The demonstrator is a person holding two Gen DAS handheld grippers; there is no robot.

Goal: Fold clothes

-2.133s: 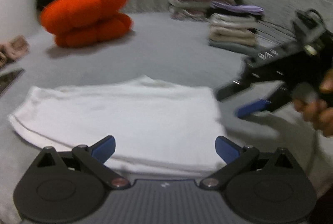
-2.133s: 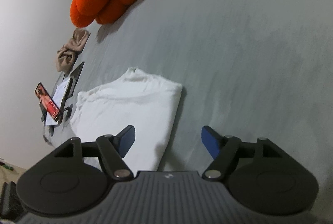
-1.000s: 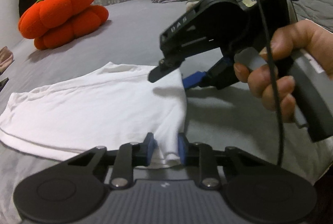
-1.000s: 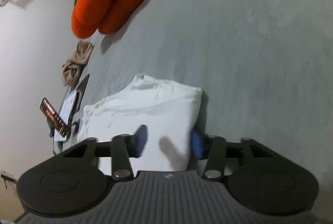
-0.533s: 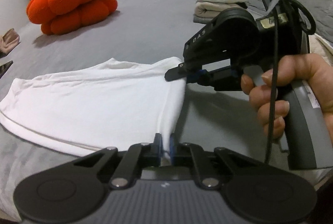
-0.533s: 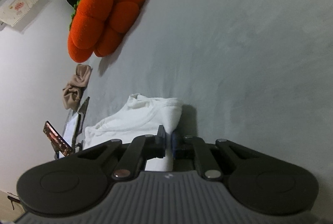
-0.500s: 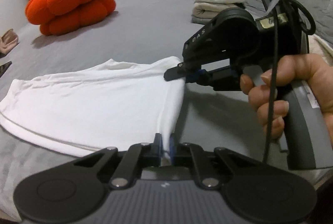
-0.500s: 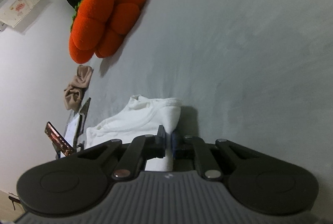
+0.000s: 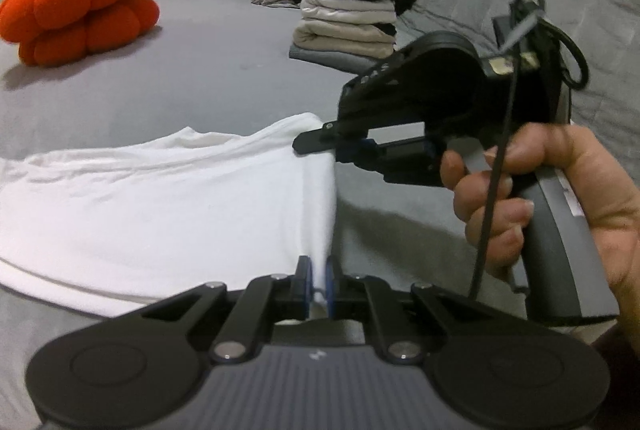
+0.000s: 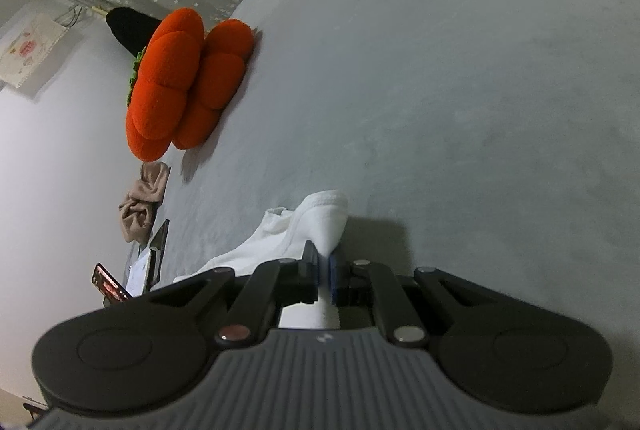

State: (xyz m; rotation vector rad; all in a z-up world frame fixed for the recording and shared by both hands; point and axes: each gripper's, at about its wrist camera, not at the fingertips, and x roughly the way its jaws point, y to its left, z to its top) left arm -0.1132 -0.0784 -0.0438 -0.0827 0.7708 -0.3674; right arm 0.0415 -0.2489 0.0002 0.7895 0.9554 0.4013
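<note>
My left gripper is matte black: two round discs, silver pivot screws, blue finger pads, a ribbed grey base with a small white mark. My right gripper has a grey handle, white lettering, a looped black cable, and my bare hand.

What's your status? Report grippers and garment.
Left gripper shut on white garment near corner. Right gripper shut on far corner. Nothing in the way.

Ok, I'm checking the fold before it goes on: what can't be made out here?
- White garment, left wrist view: left end cut by the frame edge.
- Same garment, right wrist view: mostly hidden behind the right gripper.
- Left gripper: cloth under its body unseen.
- Phone: screen too small to read.
</note>
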